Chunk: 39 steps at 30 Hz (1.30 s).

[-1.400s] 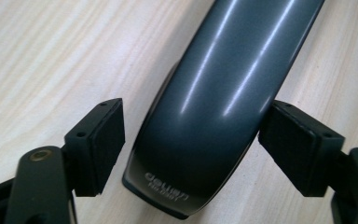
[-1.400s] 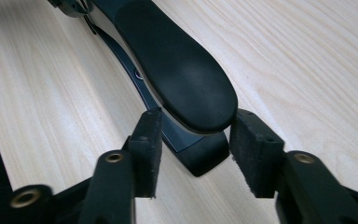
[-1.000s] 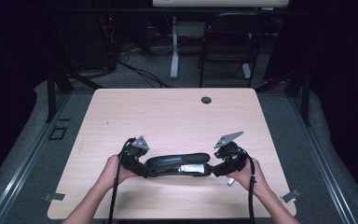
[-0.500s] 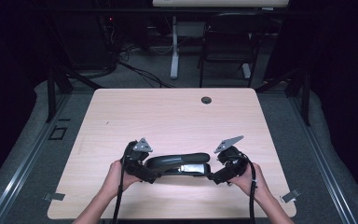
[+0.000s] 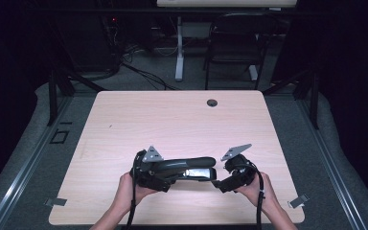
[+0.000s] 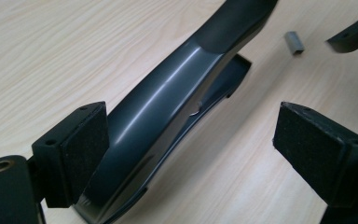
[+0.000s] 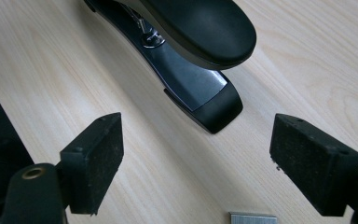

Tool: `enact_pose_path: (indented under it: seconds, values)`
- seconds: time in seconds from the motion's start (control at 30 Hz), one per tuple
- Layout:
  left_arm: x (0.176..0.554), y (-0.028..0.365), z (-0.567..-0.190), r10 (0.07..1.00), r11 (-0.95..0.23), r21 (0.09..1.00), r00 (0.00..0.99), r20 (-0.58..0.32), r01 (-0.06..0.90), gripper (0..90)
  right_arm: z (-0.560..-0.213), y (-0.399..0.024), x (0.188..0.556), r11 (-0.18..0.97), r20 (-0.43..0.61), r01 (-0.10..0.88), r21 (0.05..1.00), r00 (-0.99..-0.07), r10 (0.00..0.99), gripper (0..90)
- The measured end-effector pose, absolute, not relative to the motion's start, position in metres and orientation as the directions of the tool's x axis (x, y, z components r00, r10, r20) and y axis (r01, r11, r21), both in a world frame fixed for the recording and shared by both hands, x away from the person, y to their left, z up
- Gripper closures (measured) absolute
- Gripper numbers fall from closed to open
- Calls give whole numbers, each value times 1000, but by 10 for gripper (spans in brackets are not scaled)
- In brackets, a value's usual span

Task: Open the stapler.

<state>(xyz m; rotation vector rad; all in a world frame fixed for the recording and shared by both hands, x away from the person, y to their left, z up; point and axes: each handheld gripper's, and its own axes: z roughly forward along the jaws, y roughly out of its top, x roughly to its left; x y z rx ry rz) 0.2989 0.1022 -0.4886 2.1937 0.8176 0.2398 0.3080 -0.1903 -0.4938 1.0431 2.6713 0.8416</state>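
Left gripper (image 6: 191, 154) jaws apart, just closing a bit, rear of black stapler (image 6: 168, 107) between the pads but not clamped, right gripper (image 7: 196, 163) jaws spread, empty, facing stapler's front end, staple strip (image 7: 252, 218) on wooden table (image 5: 172, 120) just beside it.

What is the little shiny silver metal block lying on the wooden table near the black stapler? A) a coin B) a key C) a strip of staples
C: the small silver block beside the black stapler is a ridged rectangular bar like stuck-together staples.
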Motion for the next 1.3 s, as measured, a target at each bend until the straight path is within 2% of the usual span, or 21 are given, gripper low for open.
enact_pose_path:
  seconds: [0.13,0.43,0.5,0.6,0.63,0.7,0.73,0.8,0.83,0.9,0.97,1.0,1.1,1.13,1.3]
  values:
    - [294,95,-490,614,-504,724,785,-84,472,143,-496,-189,308,604,53,575,552,-747,663,166]
    - [289,85,-495,595,-499,738,799,-89,454,157,-502,-187,310,612,44,567,551,-752,658,195]
    - [288,79,-499,586,-510,731,805,-92,454,172,-503,-185,308,614,23,546,570,-758,652,255]
    - [287,75,-503,561,-524,723,821,-105,450,203,-502,-182,307,617,-3,523,589,-762,648,283]
    - [287,72,-506,555,-533,717,825,-104,449,253,-504,-180,307,611,1,528,590,-757,653,351]
    - [285,67,-509,540,-551,709,836,-98,440,279,-506,-179,307,616,2,528,584,-760,650,370]
    - [284,62,-513,531,-562,706,842,-92,431,315,-510,-176,307,631,-7,530,567,-762,647,441]
    - [283,60,-513,530,-565,706,844,-86,427,345,-512,-175,308,634,-6,529,564,-765,644,453]
    - [283,58,-515,532,-562,711,843,-81,423,355,-514,-174,308,639,-11,529,559,-765,643,520]
    - [282,57,-516,537,-555,720,840,-72,416,383,-514,-173,308,636,-13,530,561,-762,647,531]
    - [283,54,-519,539,-564,717,840,-57,410,442,-516,-172,310,633,-18,526,568,-761,649,591]
    - [283,54,-519,539,-564,717,840,-57,410,464,-516,-172,310,633,-18,526,568,-761,649,591]
    - [283,51,-522,546,-571,715,837,-36,404,501,-517,-171,309,626,-26,509,591,-764,645,660]
    - [283,49,-524,546,-570,721,838,-28,395,546,-517,-170,309,637,-33,507,581,-767,640,683]
    - [284,45,-528,567,-551,735,823,-17,395,616,-522,-168,309,631,-38,512,582,-759,650,738]
